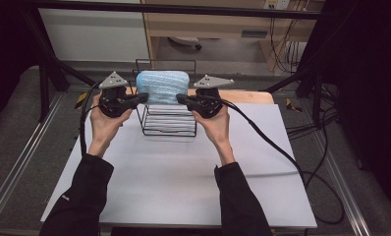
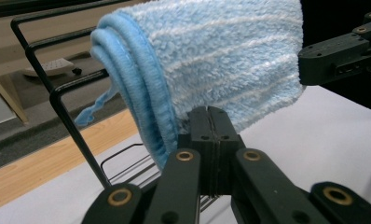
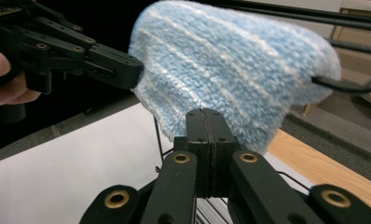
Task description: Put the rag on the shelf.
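The folded light-blue striped terry towel (image 1: 162, 86) drapes over the black wire rack (image 1: 168, 118) at the table's far middle, long axis left-right. The left gripper (image 1: 143, 97) and right gripper (image 1: 180, 98), jaws pressed together and empty, flank its ends equally near.

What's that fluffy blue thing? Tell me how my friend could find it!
Start at the big white table and look to its far edge, where a black wire rack stands in the middle. Draped over the rack's top sits the blue towel, between the left tool and the right tool. It is the only soft, fuzzy, light-blue thing, with pale stripes; everything nearby is hard and black.
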